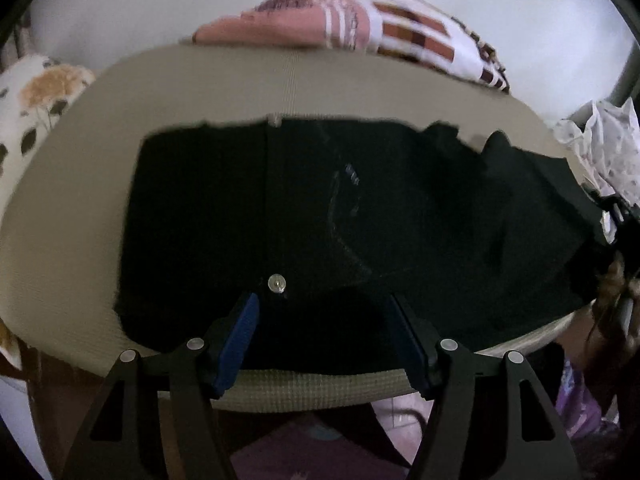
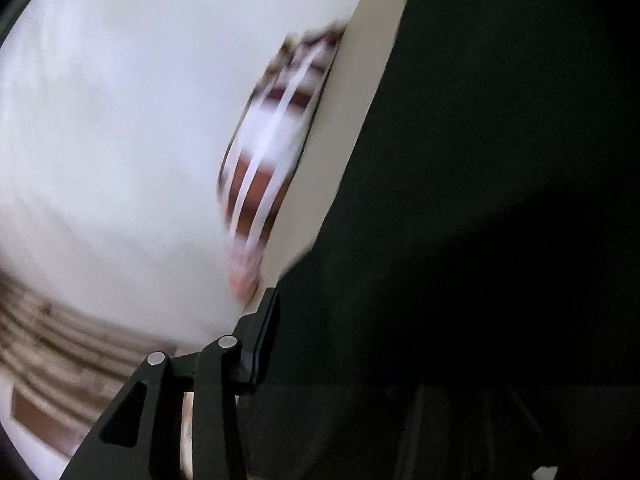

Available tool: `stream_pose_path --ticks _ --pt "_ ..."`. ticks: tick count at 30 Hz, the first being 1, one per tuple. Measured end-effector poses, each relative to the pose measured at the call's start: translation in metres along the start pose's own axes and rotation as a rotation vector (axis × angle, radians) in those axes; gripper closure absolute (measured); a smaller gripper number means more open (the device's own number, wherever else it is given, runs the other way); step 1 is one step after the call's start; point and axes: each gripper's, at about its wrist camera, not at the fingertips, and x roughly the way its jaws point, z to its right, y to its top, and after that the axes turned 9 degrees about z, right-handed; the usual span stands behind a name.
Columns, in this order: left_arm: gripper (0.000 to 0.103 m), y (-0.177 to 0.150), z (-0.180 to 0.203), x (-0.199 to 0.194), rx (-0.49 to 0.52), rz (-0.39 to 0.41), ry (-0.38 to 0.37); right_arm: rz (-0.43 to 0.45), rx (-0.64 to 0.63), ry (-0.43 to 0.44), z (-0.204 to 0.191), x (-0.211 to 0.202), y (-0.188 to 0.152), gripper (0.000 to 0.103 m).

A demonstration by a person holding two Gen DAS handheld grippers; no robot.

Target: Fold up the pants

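Observation:
Black pants (image 1: 320,216) lie spread on a beige mat (image 1: 80,200), waistband toward me, with a silver button (image 1: 277,282) near the front edge. My left gripper (image 1: 324,312) is open, its blue-padded fingers (image 1: 240,336) straddling the waistband just right of the button. In the blurred right wrist view the black pants (image 2: 480,200) fill the right side over the beige mat (image 2: 360,100). Only the left finger (image 2: 264,340) of my right gripper shows; the other is lost in the dark cloth.
A pink, brown and white patterned cloth (image 1: 360,24) lies behind the mat. A floral fabric (image 1: 36,96) is at left and a white printed garment (image 1: 600,140) at right. The mat's front edge (image 1: 320,388) is just under my left fingers.

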Motion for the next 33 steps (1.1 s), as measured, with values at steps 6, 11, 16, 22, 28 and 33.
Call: stream_pose_path --ticks 6,11,16,22,28,33 --pt "0.036 -0.002 0.000 0.005 0.053 0.002 0.049 0.054 0.016 -0.082 0.016 -0.016 0.053 0.097" --pt "0.037 -0.003 0.000 0.007 0.067 -0.015 0.063 0.072 -0.042 -0.066 -0.002 -0.050 0.066 0.098" --pt "0.034 -0.005 0.002 0.007 0.064 -0.037 0.048 0.082 -0.127 -0.102 -0.018 -0.104 0.062 0.098" --pt "0.028 -0.007 0.013 0.013 0.117 -0.047 0.074 -0.001 0.100 -0.165 0.075 -0.119 0.042 0.101" --pt "0.025 -0.008 0.012 0.014 0.118 -0.041 0.069 0.030 0.134 -0.063 0.076 -0.131 0.069 0.092" --pt "0.022 -0.010 0.016 0.016 0.135 -0.038 0.079 0.112 0.186 -0.046 0.098 -0.152 0.090 0.095"
